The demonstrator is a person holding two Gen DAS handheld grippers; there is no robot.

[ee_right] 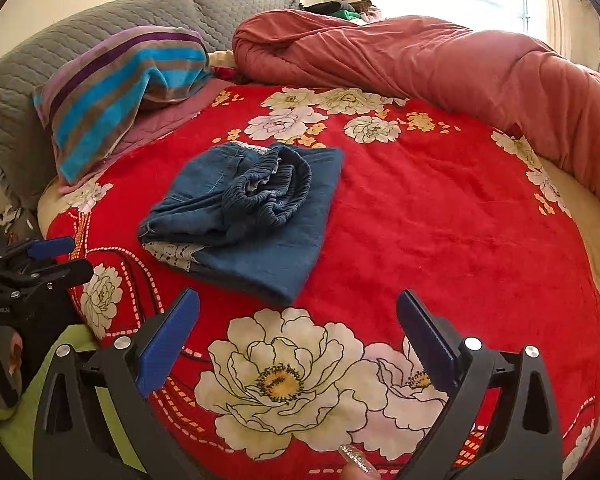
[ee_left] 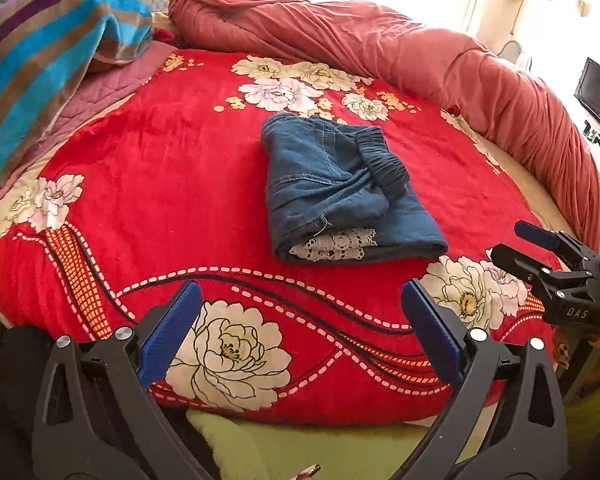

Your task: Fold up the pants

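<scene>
The blue denim pants (ee_left: 340, 188) lie folded into a compact bundle on the red flowered blanket (ee_left: 160, 200), with the elastic waistband on top and white lace trim showing at the near edge. They also show in the right wrist view (ee_right: 252, 216). My left gripper (ee_left: 300, 292) is open and empty, held back from the pants near the bed's front edge. My right gripper (ee_right: 298, 300) is open and empty, also short of the pants. The right gripper shows at the right edge of the left wrist view (ee_left: 540, 248); the left gripper shows at the left edge of the right wrist view (ee_right: 40, 256).
A rolled pink-red duvet (ee_left: 380, 40) lies along the far and right side of the bed. A striped blue, brown and purple towel (ee_left: 48, 60) lies over pillows at the back left. A green cover (ee_left: 300, 448) runs along the bed's near edge.
</scene>
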